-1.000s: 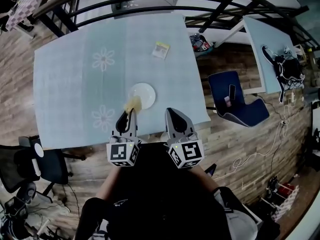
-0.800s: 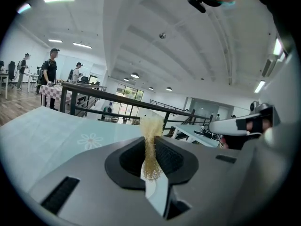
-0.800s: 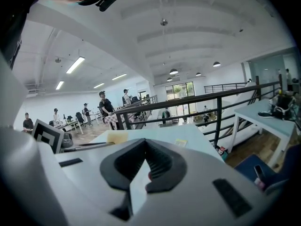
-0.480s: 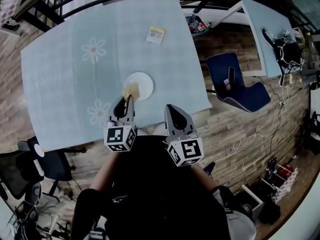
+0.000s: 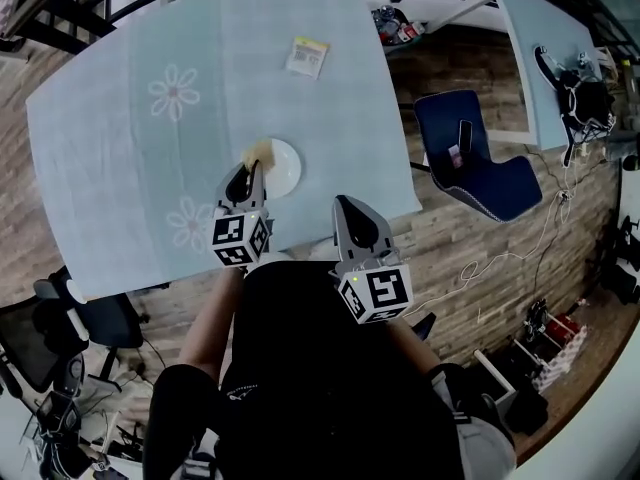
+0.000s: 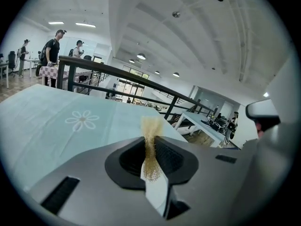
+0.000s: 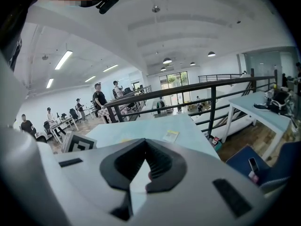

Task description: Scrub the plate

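A small white plate [image 5: 282, 168] lies on the pale blue flowered table [image 5: 120, 168], close to its near edge. My left gripper [image 5: 250, 172] is shut on a thin yellow-brown scrub pad [image 5: 255, 154], which rests on the plate's left rim. In the left gripper view the pad [image 6: 151, 126] stands up between the closed jaws of that gripper [image 6: 151, 142]; the plate is hidden there. My right gripper [image 5: 345, 206] hovers over the table's near edge, right of the plate and apart from it. Its jaws [image 7: 141, 149] are shut with nothing between them.
A yellow packet [image 5: 306, 56] lies farther back on the table, also visible from the right gripper [image 7: 170, 135]. A blue chair [image 5: 470, 173] stands to the right on the wood floor. A second table [image 5: 545, 68] carries black gear. A black railing [image 6: 141, 81] runs behind.
The left gripper has pushed the pad forward, from the plate's near-left edge up along its left rim. The right gripper has stayed shut at the table edge. The head view has shifted.
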Demonstrator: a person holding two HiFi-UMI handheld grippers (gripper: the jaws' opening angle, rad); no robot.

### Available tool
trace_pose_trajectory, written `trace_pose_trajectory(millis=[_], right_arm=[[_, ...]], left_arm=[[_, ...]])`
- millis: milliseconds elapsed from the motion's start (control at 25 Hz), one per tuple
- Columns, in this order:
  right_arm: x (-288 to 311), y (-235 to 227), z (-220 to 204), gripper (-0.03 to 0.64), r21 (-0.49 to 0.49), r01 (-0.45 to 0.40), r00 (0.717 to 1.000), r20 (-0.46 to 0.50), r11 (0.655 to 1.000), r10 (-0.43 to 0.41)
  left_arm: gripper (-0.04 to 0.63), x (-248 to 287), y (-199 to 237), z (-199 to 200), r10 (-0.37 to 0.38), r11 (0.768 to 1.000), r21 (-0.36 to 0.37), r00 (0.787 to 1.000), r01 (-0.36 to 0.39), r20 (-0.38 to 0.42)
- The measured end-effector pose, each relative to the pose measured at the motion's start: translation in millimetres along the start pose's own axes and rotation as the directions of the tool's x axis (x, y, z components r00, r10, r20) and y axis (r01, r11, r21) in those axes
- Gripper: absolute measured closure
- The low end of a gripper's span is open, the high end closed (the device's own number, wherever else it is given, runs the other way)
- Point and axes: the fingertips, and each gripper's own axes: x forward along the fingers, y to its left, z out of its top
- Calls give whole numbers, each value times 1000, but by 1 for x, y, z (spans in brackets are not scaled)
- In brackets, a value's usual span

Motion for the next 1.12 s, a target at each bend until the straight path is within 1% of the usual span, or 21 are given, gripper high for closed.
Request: trace_pose_trajectory(millis=[240, 600, 760, 920, 1120], right_arm=[[18, -2, 1, 607, 4, 12, 999, -46, 1000, -11], [35, 1, -9, 607, -12, 7, 996, -93, 1000, -8], [37, 2, -15, 607, -16, 8, 993, -120, 1000, -10], [36, 3, -16, 607, -13, 13, 993, -118, 1000, -14], [33, -1, -20, 607, -2, 24, 992, -128, 1000, -24]], left_arm=[[531, 33, 21, -13, 4, 1000, -13, 997, -5, -74], [531, 69, 28, -47, 6, 1000, -17, 985, -9, -174], [531, 82, 28, -63, 1, 999, -44, 975, -11, -224], [531, 89, 34, -78, 16, 996, -75, 965, -37, -262], [531, 95, 38, -87, 37, 998, -46, 955, -52, -293]])
